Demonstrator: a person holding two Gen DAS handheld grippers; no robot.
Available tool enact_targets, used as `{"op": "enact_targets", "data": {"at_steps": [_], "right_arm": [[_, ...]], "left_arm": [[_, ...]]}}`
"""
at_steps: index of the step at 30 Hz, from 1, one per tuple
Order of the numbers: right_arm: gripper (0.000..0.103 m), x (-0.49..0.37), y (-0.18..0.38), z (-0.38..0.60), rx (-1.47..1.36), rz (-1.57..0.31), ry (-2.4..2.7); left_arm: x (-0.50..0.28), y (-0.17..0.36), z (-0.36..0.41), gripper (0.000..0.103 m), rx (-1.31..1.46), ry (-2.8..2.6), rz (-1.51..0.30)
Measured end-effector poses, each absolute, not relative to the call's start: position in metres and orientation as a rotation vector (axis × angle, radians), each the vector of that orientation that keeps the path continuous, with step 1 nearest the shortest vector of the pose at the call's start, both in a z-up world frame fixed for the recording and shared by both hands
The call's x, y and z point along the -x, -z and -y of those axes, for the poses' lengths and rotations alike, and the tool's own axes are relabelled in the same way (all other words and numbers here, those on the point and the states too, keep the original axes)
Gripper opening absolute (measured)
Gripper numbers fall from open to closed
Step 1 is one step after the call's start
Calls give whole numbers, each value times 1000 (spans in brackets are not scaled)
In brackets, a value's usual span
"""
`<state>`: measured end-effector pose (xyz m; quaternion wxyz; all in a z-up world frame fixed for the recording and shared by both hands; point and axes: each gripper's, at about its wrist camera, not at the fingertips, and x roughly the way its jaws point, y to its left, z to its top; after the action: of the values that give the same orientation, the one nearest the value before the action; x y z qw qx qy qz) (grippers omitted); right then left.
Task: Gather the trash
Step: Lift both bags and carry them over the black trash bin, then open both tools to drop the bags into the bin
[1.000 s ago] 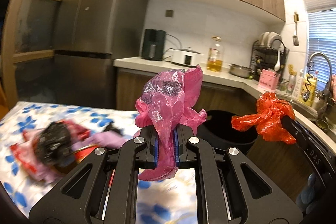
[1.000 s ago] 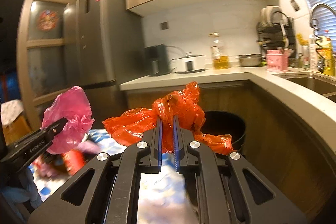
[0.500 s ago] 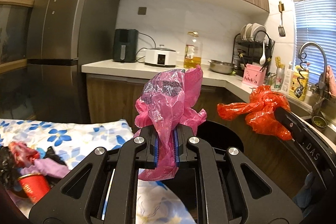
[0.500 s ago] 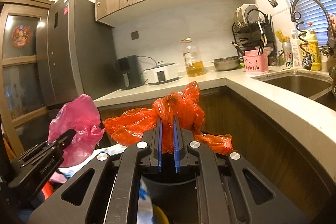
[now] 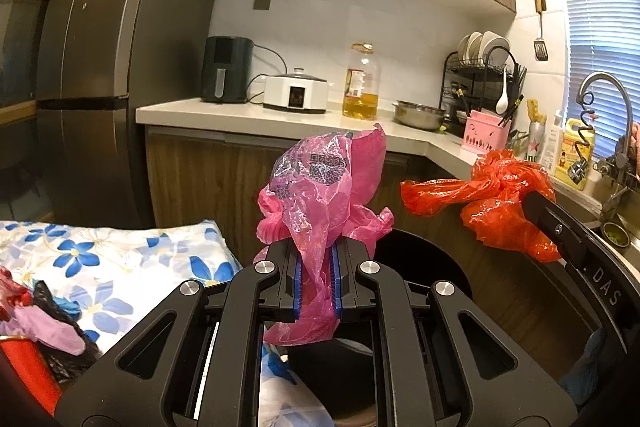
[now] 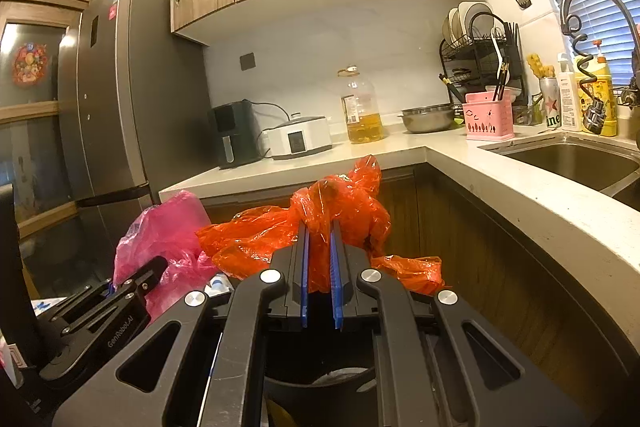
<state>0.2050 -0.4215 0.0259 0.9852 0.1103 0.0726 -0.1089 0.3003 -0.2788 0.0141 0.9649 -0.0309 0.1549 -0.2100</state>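
My left gripper [image 5: 316, 247] is shut on a crumpled pink plastic bag [image 5: 324, 195], held above the near rim of a black trash bin [image 5: 432, 267]. My right gripper [image 6: 319, 227] is shut on a crumpled orange plastic bag [image 6: 344, 203], held over the bin [image 6: 320, 383]. In the left wrist view the orange bag [image 5: 492, 199] and the right gripper [image 5: 532, 203] are to the right, above the bin's far side. In the right wrist view the pink bag [image 6: 168, 235] and the left gripper [image 6: 156, 265] are to the left.
A table with a blue-flowered cloth [image 5: 120, 259] lies to the left, with more trash on it: a red can [image 5: 24, 363] and dark and purple wrappers [image 5: 52, 327]. A counter [image 6: 520, 187] with a sink [image 6: 580, 159] runs behind and right. A fridge [image 5: 100, 67] stands left.
Both grippers have swung right, away from the table, and now hold their bags over the black bin. The table trash has slid to the left edge of the view.
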Motion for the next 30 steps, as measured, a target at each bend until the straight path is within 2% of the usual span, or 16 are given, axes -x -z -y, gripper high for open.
{"op": "enact_targets", "data": {"at_steps": [13, 16, 19, 20, 23, 25, 28, 30], "right_arm": [[12, -227, -18, 428, -214, -167, 199], [22, -232, -15, 430, -213, -185, 195], [40, -233, -13, 435, -226, -185, 191], [41, -231, -13, 436, -227, -181, 198], [45, -226, -13, 442, -243, -178, 214], [49, -222, -13, 445, -252, -178, 225], [53, -213, -13, 444, -250, -180, 240], [56, -208, -12, 440, -245, -183, 246]], "left_arm": [[-324, 5, 295, 11, 71, 459, -344], [-330, 10, 298, 11, 79, 474, -361], [-336, 17, 302, 11, 75, 482, -380], [-336, 18, 303, 12, 71, 486, -384], [-339, 23, 307, 22, 61, 501, -399], [-339, 26, 309, 46, 58, 508, -404], [-338, 30, 309, 59, 47, 522, -403], [-336, 31, 304, 63, 50, 505, -405]]}}
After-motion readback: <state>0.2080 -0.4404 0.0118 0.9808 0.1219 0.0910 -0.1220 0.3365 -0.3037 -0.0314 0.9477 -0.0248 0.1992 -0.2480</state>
